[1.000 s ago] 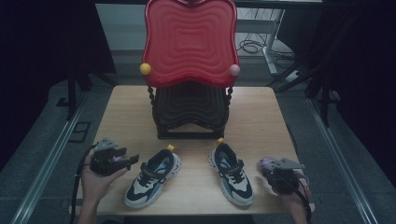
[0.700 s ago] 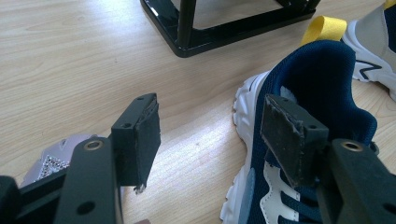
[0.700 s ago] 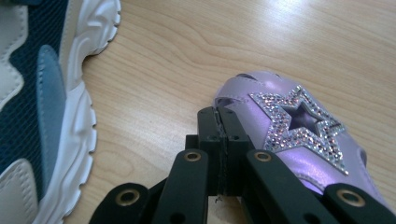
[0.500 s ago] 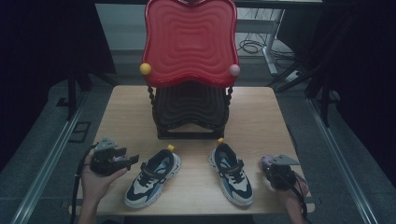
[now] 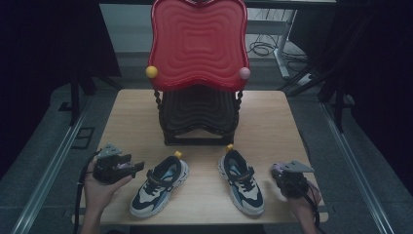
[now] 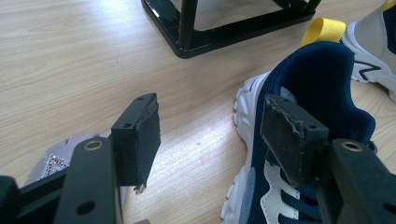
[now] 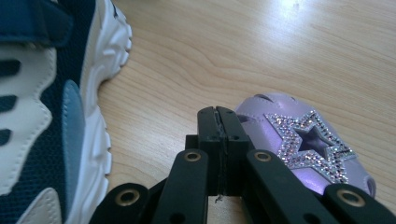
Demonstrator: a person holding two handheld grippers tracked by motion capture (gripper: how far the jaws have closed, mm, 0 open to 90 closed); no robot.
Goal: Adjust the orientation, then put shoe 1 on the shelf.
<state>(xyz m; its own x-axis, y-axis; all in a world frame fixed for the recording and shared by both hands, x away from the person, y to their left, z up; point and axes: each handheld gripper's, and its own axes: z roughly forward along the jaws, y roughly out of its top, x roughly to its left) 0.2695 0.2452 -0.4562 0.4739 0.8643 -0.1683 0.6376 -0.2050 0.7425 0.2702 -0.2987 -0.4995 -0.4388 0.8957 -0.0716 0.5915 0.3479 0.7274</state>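
On the tabletop (image 5: pixel 136 114), both sneakers lie unracked before the black shoe rack (image 5: pixel 197 117). At 9 o'clock of the left sneaker (image 5: pixel 158 186), the left tool (image 5: pixel 139 166) gapes empty; the right tool (image 7: pixel 217 116), pressed together, grips nothing beside a purple star-studded shoe (image 7: pixel 299 144), so racking seems unstarted.

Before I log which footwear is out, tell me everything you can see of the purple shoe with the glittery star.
The purple shoe is small, with a smooth, glossy lilac upper that looks like plastic or rubber. A star of silver rhinestones with a cut-out middle sits on top. It lies on the wooden table, right beside the shut right gripper, which stands empty; whether they touch cannot be told. The high view shows it near the table's right front, right of the blue-and-white sneaker.
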